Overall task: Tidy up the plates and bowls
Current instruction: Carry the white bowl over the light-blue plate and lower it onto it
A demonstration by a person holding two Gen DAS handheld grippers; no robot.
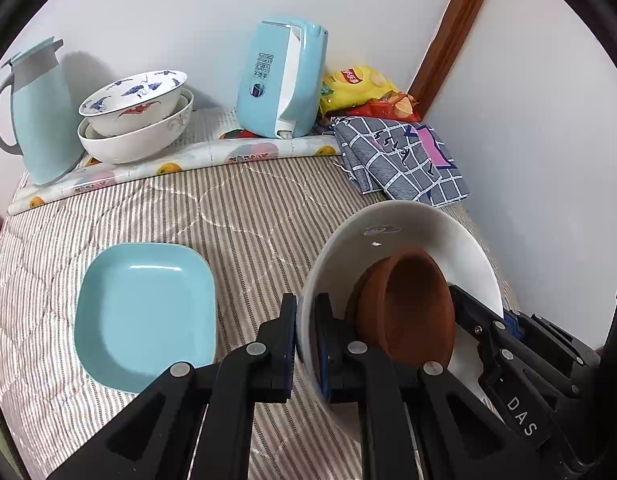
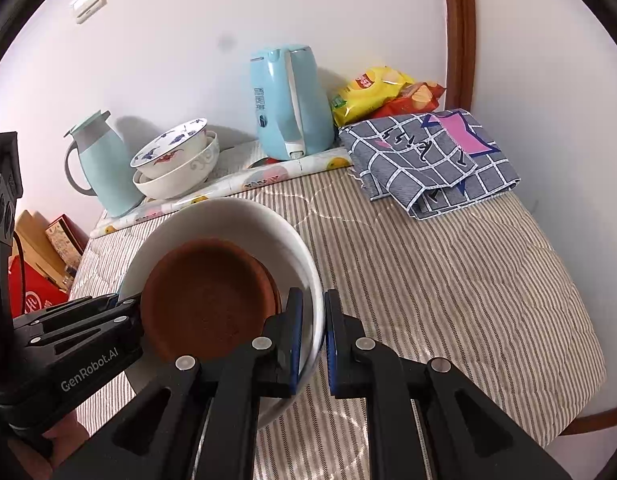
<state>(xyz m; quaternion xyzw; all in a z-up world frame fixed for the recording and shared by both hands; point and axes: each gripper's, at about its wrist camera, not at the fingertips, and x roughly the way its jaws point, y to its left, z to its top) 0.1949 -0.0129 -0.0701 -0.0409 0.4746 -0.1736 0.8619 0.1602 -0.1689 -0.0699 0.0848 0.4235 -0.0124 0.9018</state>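
Both claws, left gripper [image 1: 306, 344] and right gripper [image 2: 313, 340], are clamping opposite rims of the large white ceramic bowl [image 1: 408, 232] holding brown clay saucers [image 2: 208, 300], above the striped quilted table's [image 2: 448, 280] near edge; keeping it level is stopping them sliding.

A white bowl [image 1: 408, 236] with a brown bowl [image 1: 412, 312] tilted inside hangs above the striped bed's [image 1: 236, 220] right side; a light-blue square plate [image 1: 146, 316] lies flat left.
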